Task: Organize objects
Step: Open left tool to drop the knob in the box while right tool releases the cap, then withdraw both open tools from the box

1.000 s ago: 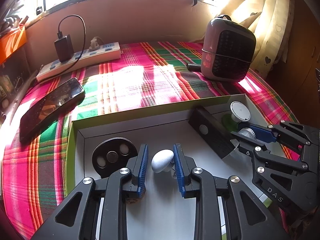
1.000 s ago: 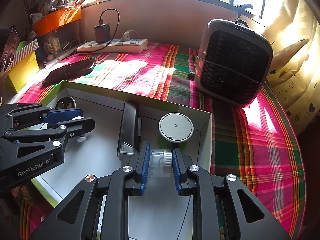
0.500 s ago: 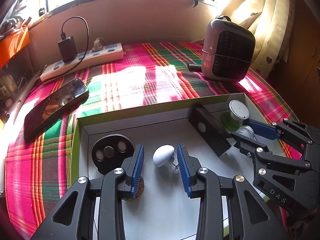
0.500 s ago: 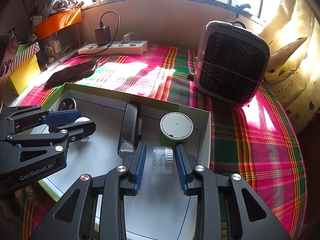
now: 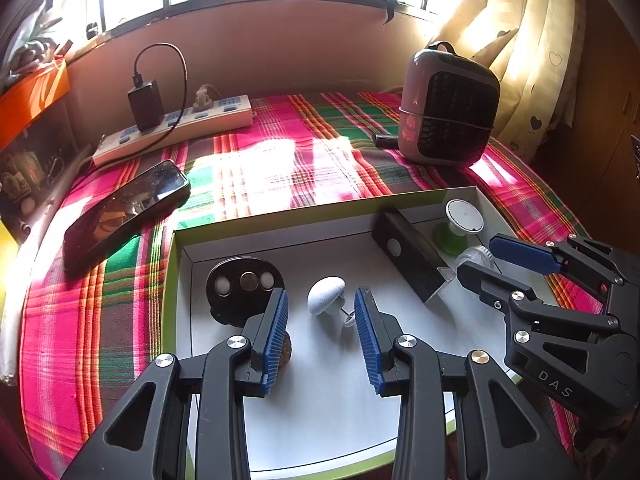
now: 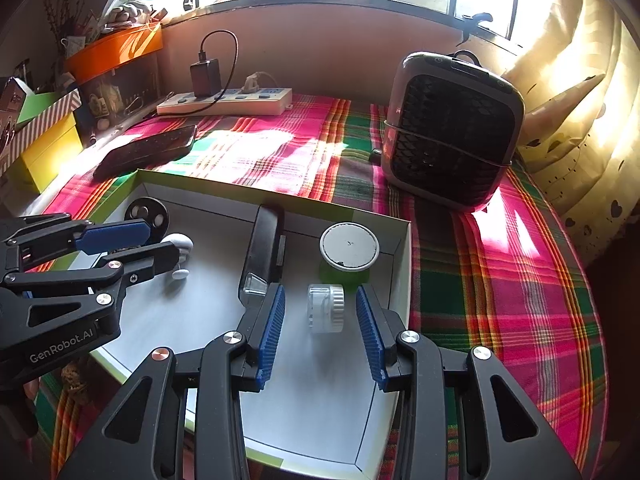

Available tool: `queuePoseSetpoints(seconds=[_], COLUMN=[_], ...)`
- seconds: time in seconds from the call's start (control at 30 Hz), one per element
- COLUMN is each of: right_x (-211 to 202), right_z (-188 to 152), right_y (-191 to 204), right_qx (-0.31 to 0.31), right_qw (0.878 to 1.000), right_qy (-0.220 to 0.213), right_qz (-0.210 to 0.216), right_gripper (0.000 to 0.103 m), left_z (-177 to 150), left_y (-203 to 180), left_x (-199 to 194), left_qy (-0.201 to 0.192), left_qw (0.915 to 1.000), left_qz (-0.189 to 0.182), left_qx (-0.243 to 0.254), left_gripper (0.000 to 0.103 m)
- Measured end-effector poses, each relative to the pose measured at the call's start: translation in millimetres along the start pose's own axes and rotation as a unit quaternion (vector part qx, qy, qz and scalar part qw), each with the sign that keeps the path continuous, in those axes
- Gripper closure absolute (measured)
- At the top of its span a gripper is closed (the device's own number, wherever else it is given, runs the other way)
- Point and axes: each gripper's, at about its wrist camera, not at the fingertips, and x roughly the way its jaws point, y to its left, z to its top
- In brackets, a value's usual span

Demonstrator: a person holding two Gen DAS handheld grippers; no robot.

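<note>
Left hand-held gripper [image 5: 322, 336] has just been opening, now narrow gap, white knob [image 5: 326, 295] loose between its pads in the box [image 5: 280, 216]. Right hand-held gripper [image 6: 320, 330] likewise, clear jar [image 6: 326, 307] lying free between. Risk as I see it: jar on its side may roll if I clip it backing out.

Right claw [image 6: 320, 320] parted, clear jar [image 6: 325, 309] between — untouched, white tray [image 6: 403, 264]

phone [image 5: 124, 208] on plaid cloth [image 5: 280, 160] | power strip [image 5: 176, 128] by wall | heater [image 5: 448, 116] upright
</note>
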Motion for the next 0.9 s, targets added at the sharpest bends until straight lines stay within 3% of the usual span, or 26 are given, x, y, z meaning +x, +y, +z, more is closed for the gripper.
queuePoseSetpoints(seconds=[0.9], right_x=[-49.6], right_z=[-20.9], right_y=[15.3], right_qx=[0.009], right_qw=[0.999], right_qy=[-0.031], right_qz=[0.007], right_gripper=[0.065], left_z=[-33.8], left_y=[-5.2], left_x=[-56.8], left_qy=[-0.032], left_qw=[0.9990], left_qz=[0.031], left_qx=[0.004], left_gripper=[0.070])
